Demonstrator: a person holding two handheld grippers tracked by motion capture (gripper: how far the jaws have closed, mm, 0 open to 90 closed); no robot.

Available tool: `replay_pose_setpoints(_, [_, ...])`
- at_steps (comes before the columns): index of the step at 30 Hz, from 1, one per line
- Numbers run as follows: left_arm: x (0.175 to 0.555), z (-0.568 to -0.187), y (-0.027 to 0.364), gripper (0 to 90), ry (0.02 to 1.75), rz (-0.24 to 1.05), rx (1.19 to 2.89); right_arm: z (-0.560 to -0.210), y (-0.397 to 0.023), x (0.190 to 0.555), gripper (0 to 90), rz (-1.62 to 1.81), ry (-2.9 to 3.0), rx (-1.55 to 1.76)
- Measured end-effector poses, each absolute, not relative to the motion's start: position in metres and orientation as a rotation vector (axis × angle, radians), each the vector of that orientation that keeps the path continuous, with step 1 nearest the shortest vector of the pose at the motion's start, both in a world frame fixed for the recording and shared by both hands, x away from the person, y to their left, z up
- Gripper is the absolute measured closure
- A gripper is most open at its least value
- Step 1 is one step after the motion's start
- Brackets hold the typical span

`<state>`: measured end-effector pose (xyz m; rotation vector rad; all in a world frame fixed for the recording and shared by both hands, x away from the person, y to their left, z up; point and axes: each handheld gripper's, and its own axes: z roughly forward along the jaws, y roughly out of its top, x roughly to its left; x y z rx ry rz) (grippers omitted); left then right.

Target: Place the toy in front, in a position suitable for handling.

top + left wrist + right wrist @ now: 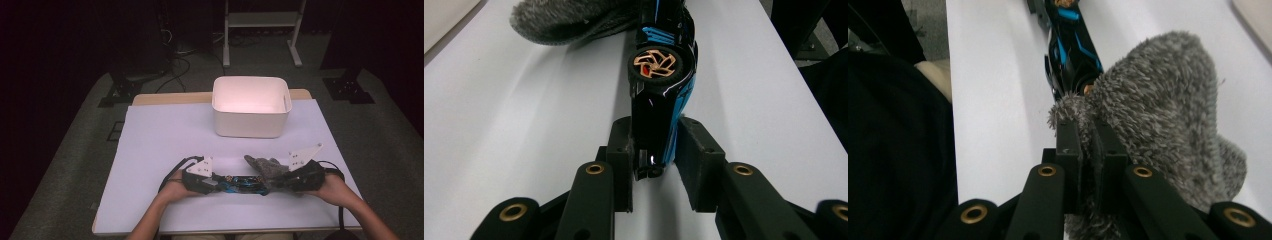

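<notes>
Black-blue toy car (663, 85) pinched in left tongs (655, 160), grey cloth (1158, 115) in right tongs (1091, 137)

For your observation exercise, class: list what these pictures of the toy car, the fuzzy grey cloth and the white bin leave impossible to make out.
- Toy car: its far end, high view and right gripper view, covered by the grey cloth.
- White bin: its floor, high view, washed out by glare and hidden behind the near wall.
- Left gripper: the car's tail between its pads, left gripper view, lost in shadow.
- Right gripper: cloth edge under its pads, hidden.

Dim room; grey carpet floor (70, 165); white frame stand (262, 20) behind (cables (175, 62) trailing nearby); table (150, 98) wood-edged
</notes>
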<state>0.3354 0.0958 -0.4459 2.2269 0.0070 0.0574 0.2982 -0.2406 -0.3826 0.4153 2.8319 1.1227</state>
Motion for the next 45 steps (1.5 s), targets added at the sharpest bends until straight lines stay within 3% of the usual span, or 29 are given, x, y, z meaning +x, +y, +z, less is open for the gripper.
replay_pose_setpoints(13, [0.335, -0.446, 0.096, 69.0, 0.006, 0.055, 2.23, -0.378, -0.166, 0.326, 83.3, 1.123, 2.9, 0.23])
replay_pose_setpoints(25, [0.336, -0.445, 0.094, 66.9, 0.018, 0.053, 2.238, -0.38, -0.216, 0.329, 83.2, 1.152, 2.864, 0.425])
replay_pose_setpoints(45, [0.342, -0.453, 0.07, 43.4, 0.131, -0.07, 2.232, -0.389, -0.213, 0.327, 83.0, 1.197, 2.872, 0.419])
